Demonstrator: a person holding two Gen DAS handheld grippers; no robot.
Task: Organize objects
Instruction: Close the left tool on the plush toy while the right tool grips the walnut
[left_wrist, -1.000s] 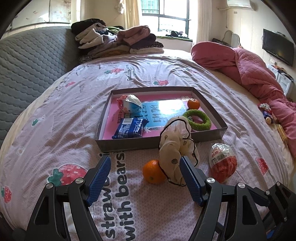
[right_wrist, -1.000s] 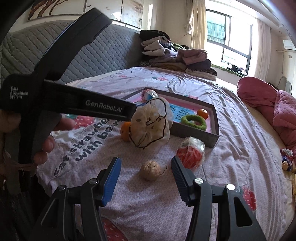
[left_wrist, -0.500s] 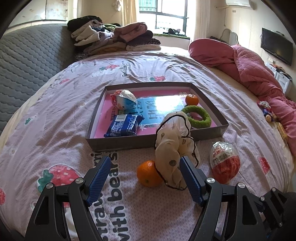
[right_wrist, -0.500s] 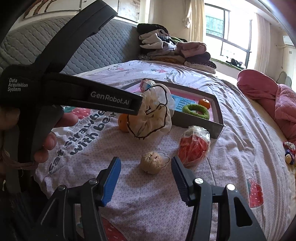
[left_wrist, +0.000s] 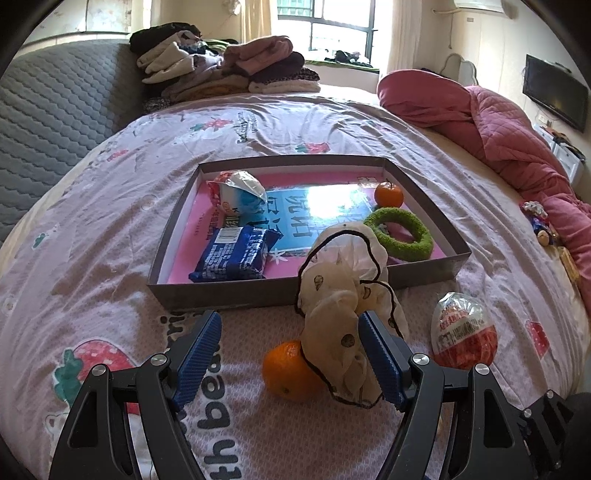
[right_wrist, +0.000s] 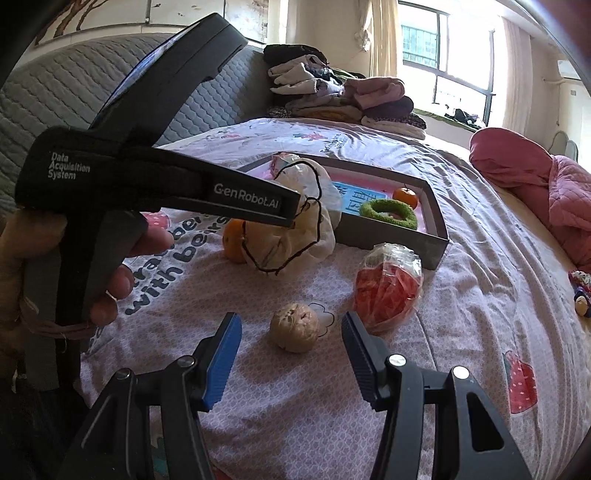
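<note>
A cream scrunchie (left_wrist: 340, 295) with dark edging hangs hooked over the right finger of my left gripper (left_wrist: 288, 321). That gripper's jaws stand wide apart, just short of the grey tray's front wall (left_wrist: 258, 293). An orange (left_wrist: 290, 371) lies on the bedspread under the scrunchie. In the right wrist view the scrunchie (right_wrist: 295, 236) dangles from the left gripper's tip, above the orange (right_wrist: 234, 240). My right gripper (right_wrist: 290, 321) is open, low over the bed. A walnut-like ball (right_wrist: 293, 326) sits just beyond its fingertips, untouched.
The tray holds a blue packet (left_wrist: 236, 254), a white-blue snack bag (left_wrist: 238, 194), a green ring (left_wrist: 399, 236) and a small orange (left_wrist: 388, 195). A red egg-shaped pack (left_wrist: 463, 336) lies right of the scrunchie. Folded clothes (left_wrist: 229, 74) and a pink quilt (left_wrist: 498, 136) lie further back.
My left gripper has sunk and come closer to the tray's front wall, carrying the hanging scrunchie along. The right gripper has stayed where it was.
</note>
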